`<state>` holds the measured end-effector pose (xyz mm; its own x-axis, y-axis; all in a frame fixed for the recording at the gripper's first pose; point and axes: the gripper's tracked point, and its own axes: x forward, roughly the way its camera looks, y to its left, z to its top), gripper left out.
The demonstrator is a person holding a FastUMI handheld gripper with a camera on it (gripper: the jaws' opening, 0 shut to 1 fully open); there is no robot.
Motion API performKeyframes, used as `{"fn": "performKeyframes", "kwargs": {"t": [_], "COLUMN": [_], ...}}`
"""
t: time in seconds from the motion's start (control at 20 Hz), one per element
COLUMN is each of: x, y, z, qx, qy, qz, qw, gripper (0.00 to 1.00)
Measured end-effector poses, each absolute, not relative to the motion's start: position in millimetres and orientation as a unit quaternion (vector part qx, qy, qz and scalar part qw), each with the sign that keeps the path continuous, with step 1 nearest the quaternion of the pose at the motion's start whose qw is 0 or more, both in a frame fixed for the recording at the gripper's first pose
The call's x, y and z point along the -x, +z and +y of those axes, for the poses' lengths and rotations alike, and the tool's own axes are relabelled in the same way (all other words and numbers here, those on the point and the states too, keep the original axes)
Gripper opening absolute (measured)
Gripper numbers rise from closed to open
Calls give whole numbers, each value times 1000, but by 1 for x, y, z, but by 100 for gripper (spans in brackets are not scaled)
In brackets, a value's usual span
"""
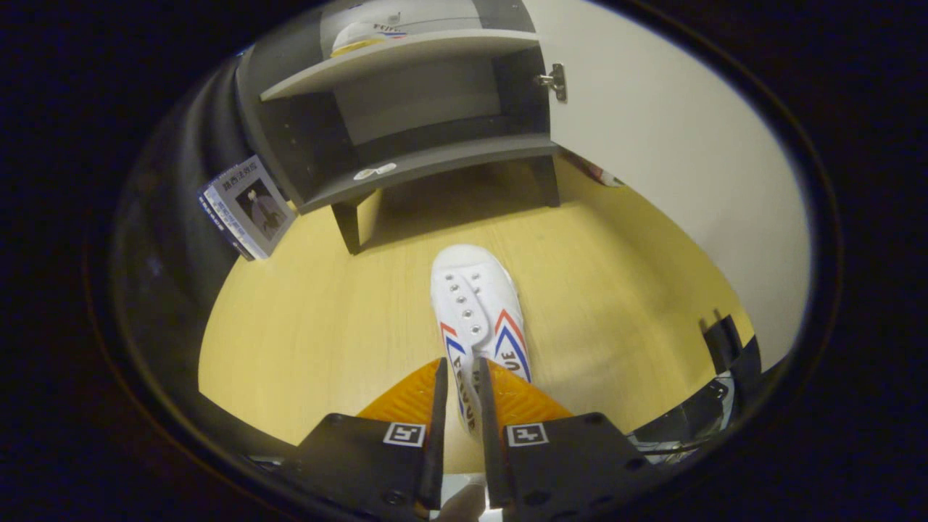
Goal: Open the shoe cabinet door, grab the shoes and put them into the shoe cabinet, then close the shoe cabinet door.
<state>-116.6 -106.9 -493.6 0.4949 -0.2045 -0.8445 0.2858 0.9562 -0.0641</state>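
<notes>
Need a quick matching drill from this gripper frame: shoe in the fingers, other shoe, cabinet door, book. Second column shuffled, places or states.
Things:
1. white shoe in the gripper
2. second shoe
3. cabinet door
4. book

Places or states:
A. swung open on its hinge
B. clamped at its side wall between the fingers
C. leaning on the floor left of the cabinet
D. lying on the upper shelf

Pairs: 1-B, 2-D, 3-A, 4-C

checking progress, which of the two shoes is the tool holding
The shoe over the floor, pinched between the tool's fingers; the other shoe already sits on the cabinet's upper shelf.
</notes>
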Motion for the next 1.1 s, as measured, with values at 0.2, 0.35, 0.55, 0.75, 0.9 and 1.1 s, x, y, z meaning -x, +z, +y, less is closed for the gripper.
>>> {"fn": "performKeyframes", "kwargs": {"t": [0.2,0.35,0.55,0.75,0.9,1.1], "x": [116,107,90,82,81,76], "y": [-511,-519,-536,-538,-536,-531], "z": [-105,-105,-104,-106,-104,-101], "qx": [-49,-49,-54,-34,-8,37], "qy": [-126,-116,-104,-97,-88,-76], "qz": [475,460,437,411,394,355], "qw": [869,879,892,906,915,931], "gripper": [27,27,27,26,26,27]}}
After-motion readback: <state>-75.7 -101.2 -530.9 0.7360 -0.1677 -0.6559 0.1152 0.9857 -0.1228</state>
